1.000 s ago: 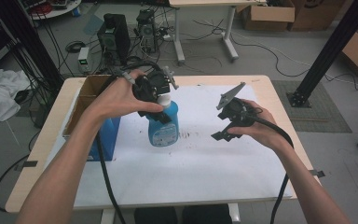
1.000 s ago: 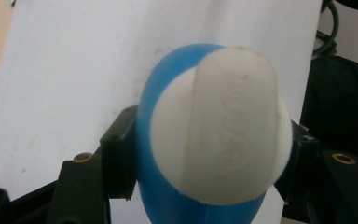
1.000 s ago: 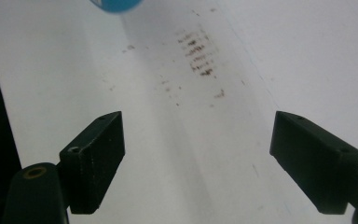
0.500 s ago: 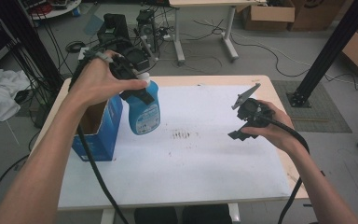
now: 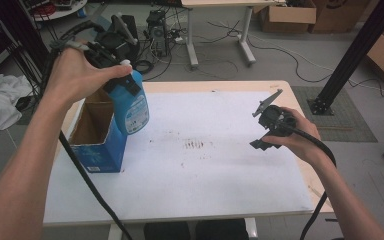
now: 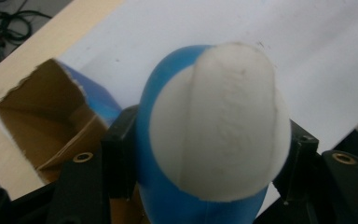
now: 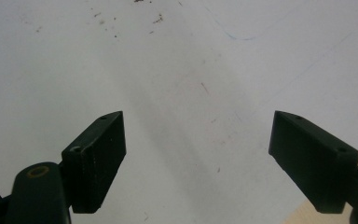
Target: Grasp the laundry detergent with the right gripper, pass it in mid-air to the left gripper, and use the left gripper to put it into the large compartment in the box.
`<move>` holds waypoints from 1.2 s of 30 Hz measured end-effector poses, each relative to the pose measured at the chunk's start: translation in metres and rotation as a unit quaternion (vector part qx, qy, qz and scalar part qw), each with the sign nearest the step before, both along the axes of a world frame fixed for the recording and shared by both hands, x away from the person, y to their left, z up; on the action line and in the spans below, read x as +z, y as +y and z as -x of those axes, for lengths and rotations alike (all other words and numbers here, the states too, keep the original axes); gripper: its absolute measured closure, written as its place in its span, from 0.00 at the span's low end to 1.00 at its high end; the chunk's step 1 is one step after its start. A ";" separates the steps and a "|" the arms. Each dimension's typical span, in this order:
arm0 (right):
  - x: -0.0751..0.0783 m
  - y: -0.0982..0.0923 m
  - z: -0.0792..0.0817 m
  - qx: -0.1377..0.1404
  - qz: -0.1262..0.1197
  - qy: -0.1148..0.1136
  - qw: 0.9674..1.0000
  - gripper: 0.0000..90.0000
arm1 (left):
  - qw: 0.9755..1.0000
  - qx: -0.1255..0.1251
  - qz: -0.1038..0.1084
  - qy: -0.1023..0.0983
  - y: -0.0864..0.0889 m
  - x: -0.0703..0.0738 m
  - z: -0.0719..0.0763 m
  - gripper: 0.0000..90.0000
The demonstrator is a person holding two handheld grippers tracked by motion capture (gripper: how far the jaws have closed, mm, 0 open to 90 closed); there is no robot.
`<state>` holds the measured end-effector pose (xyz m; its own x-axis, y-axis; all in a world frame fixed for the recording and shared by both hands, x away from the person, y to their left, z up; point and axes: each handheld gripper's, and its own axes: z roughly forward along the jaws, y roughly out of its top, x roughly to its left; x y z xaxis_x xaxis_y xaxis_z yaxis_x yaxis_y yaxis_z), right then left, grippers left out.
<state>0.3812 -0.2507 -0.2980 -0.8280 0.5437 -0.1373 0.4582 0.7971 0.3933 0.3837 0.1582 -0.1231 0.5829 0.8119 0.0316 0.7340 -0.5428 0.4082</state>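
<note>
left claw (image 5: 111,60) raised and clamped, right claw (image 7: 196,158) spread wide

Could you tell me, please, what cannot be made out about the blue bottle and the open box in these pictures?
- Blue bottle: its label print is too small in the high view; in the left gripper view its white cap hides the body.
- Blue box: its floor is hidden by its own walls in the high view and cut off by the left gripper in that gripper's view, so any contents are unknown.

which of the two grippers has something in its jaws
The left gripper: its jaws clamp the blue bottle beside the open box. The right gripper has open jaws over bare table.
</note>
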 end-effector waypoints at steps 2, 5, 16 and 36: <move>-0.001 0.000 0.000 -0.006 0.009 0.001 1.000 0.21 | 1.000 0.017 -0.002 0.003 0.007 0.001 0.000 0.42; -0.002 -0.002 -0.001 -0.013 0.018 0.001 1.000 0.21 | 0.999 0.041 0.000 0.001 0.017 0.002 -0.001 0.42; -0.002 -0.007 0.000 -0.026 0.023 0.008 0.999 0.21 | 0.990 0.141 0.008 0.003 0.050 0.010 0.001 0.42; -0.005 -0.008 0.003 -0.030 0.025 0.008 0.999 0.21 | 0.970 0.243 -0.005 -0.001 0.084 -0.013 -0.001 0.42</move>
